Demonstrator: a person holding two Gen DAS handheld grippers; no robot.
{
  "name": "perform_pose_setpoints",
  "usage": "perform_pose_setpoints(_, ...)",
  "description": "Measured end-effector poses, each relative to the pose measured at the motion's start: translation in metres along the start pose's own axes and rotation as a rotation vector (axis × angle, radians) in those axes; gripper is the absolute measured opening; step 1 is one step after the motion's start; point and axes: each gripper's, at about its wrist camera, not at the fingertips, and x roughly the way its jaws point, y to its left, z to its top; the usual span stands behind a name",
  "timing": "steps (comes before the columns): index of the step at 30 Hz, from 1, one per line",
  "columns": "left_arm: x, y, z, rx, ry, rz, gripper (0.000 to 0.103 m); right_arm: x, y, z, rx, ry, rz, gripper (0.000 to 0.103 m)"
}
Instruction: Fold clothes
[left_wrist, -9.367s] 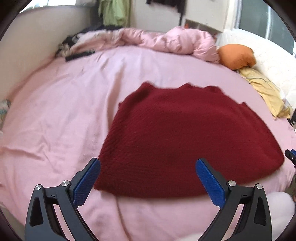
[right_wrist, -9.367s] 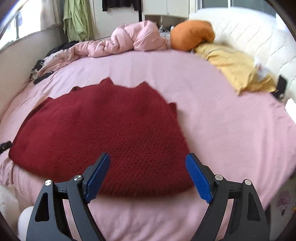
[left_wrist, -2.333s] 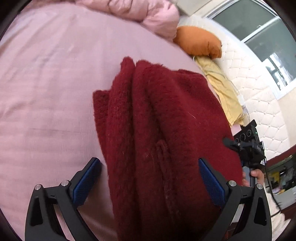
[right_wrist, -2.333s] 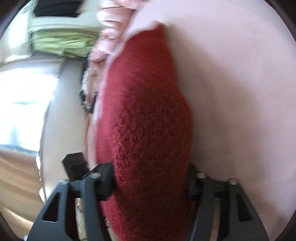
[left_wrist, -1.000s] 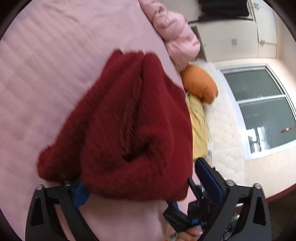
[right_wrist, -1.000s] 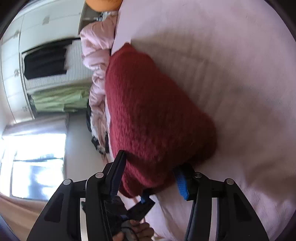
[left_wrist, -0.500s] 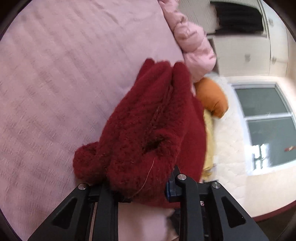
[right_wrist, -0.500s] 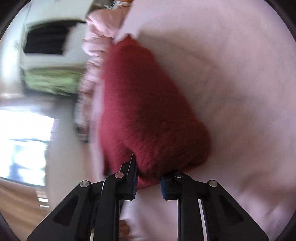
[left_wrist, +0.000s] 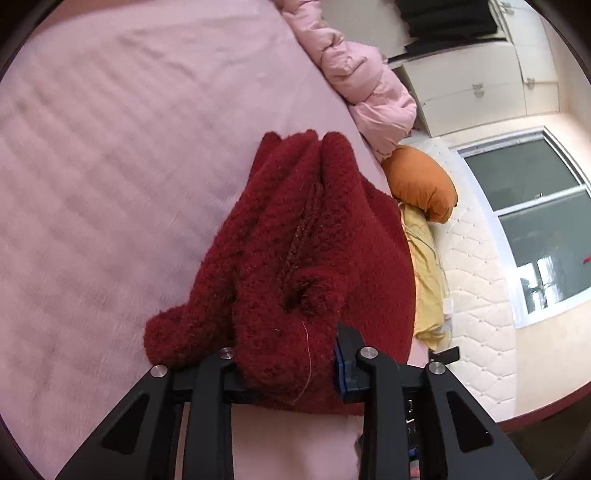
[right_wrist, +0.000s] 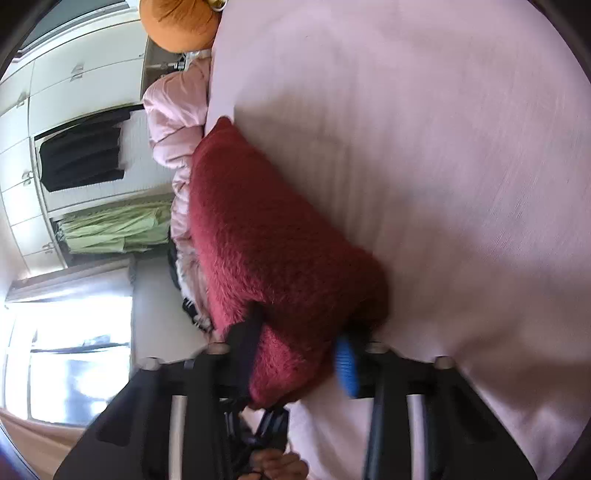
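Pink sheet covers the bed (left_wrist: 110, 155), broad and bare on one side of the dark red knitted sweater (left_wrist: 295, 266), which is bunched into thick folds above it. Both grippers pinch it: the left gripper (left_wrist: 284, 365) has its jaws closed tight on a fat wad of knit, and the right gripper (right_wrist: 295, 354) has its jaws closed on another bundle (this view is blurred). Only the left wrist view shows the yellow cloth (left_wrist: 424, 266) and a window (left_wrist: 543, 229); only the right shows green garments (right_wrist: 110, 229) hanging in a wardrobe. An orange pillow (left_wrist: 421, 182) and a pink duvet (left_wrist: 362, 77) crowd the bed's far edge.
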Motion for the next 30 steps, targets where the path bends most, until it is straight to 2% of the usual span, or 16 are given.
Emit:
perform_pose_setpoints(3,-0.004,0.007,0.002,-0.042,-0.01,-0.024,0.027,-0.003,-0.002,-0.002,0.013,0.011,0.024,0.026)
perform_pose_setpoints(6,-0.001,0.006,0.002,-0.046,-0.002,-0.017,0.027,-0.013,0.01,-0.004,-0.065,-0.007,0.02,0.026)
perform_pose_setpoints(7,0.0,0.005,0.002,-0.043,0.001,-0.013,0.027,-0.013,0.008,-0.003,-0.084,-0.022,-0.02,0.025)
perform_pose_setpoints(8,0.0,0.006,0.002,-0.045,0.003,-0.013,0.027,-0.01,0.003,0.0,-0.087,-0.031,-0.074,0.018)
perform_pose_setpoints(9,0.0,0.006,0.003,-0.054,0.002,-0.016,0.027,-0.006,0.001,0.004,-0.075,-0.03,-0.097,0.017)
perform_pose_setpoints(12,0.001,0.008,0.003,-0.063,0.002,-0.016,0.027,-0.007,0.009,0.003,-0.085,-0.035,-0.095,0.017)
perform_pose_setpoints(16,0.002,0.007,0.002,-0.057,0.011,-0.015,0.028,-0.018,0.036,-0.008,-0.247,-0.045,-0.156,0.016)
perform_pose_setpoints(18,0.002,0.008,0.002,-0.068,0.014,-0.022,0.028,-0.023,0.05,-0.014,-0.332,-0.048,-0.193,0.021)
perform_pose_setpoints(20,0.002,0.008,0.002,-0.075,0.016,-0.023,0.031,-0.029,0.064,-0.02,-0.417,-0.05,-0.23,0.037)
perform_pose_setpoints(22,0.002,0.006,0.001,-0.059,0.013,-0.007,0.032,-0.034,0.078,-0.025,-0.502,-0.053,-0.267,0.042)
perform_pose_setpoints(27,0.002,0.005,0.0,-0.053,0.008,0.003,0.032,-0.048,0.112,-0.04,-0.716,-0.059,-0.36,0.041)
perform_pose_setpoints(30,0.001,0.005,-0.001,-0.053,0.007,0.004,0.032,-0.024,0.156,-0.043,-0.913,-0.095,-0.448,0.041)
